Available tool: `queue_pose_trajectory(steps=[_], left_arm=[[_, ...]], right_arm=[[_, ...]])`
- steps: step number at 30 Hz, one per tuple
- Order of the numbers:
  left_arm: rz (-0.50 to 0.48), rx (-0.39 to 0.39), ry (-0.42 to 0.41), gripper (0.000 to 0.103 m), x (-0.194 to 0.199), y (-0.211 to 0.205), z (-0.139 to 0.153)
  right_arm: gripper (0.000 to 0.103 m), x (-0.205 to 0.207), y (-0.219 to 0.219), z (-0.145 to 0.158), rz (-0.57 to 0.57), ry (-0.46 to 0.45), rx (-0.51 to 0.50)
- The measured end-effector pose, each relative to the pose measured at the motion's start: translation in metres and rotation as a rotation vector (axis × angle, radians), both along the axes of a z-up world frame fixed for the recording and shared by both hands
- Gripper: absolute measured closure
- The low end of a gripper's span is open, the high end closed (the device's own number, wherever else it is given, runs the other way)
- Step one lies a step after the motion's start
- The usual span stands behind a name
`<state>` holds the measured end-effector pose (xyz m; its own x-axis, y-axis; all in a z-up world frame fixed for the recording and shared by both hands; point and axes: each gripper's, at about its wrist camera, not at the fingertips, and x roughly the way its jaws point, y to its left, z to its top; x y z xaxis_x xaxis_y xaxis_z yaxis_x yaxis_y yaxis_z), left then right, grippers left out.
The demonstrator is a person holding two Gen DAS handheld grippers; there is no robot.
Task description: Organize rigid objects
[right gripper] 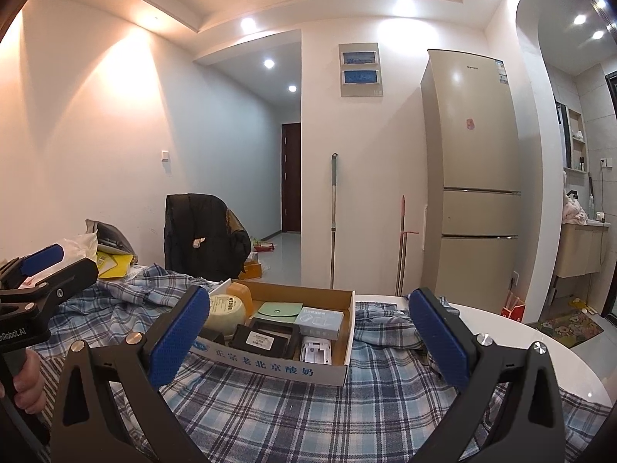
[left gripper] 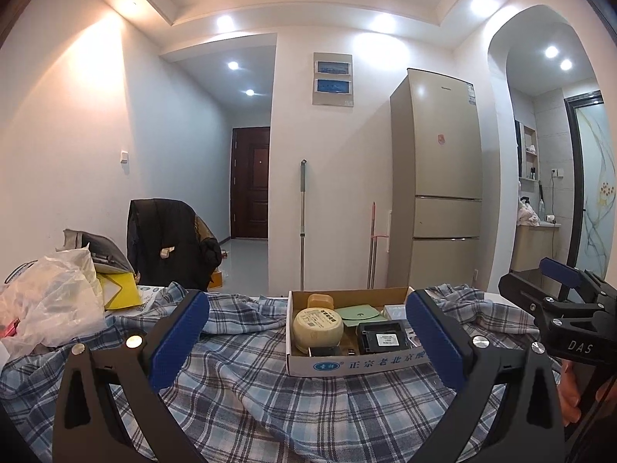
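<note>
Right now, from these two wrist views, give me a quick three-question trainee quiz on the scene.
1. True or false: the left gripper is shut on an item.
2. Multiple choice: the cardboard box rests on A) bare floor B) plaid cloth C) a chair.
3. Fill in: the round cream container lies inside the ____.

Key: 1 false, both the left gripper and the right gripper are open and empty. 2 B. 3 cardboard box.
</note>
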<state>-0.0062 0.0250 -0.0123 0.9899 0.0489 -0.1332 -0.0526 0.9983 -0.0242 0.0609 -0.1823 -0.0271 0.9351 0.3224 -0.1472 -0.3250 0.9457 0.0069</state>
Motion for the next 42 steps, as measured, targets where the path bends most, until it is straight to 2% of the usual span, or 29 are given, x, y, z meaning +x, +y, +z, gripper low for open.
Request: queue_pose_trajectory(steps=[42], left_arm=[[0.0, 0.002, 0.0, 0.0, 0.0, 0.0003, -0.0007]], right_arm=[[0.0, -0.0003, -0.0007, 0.0013, -0.004, 0.001, -0.005]])
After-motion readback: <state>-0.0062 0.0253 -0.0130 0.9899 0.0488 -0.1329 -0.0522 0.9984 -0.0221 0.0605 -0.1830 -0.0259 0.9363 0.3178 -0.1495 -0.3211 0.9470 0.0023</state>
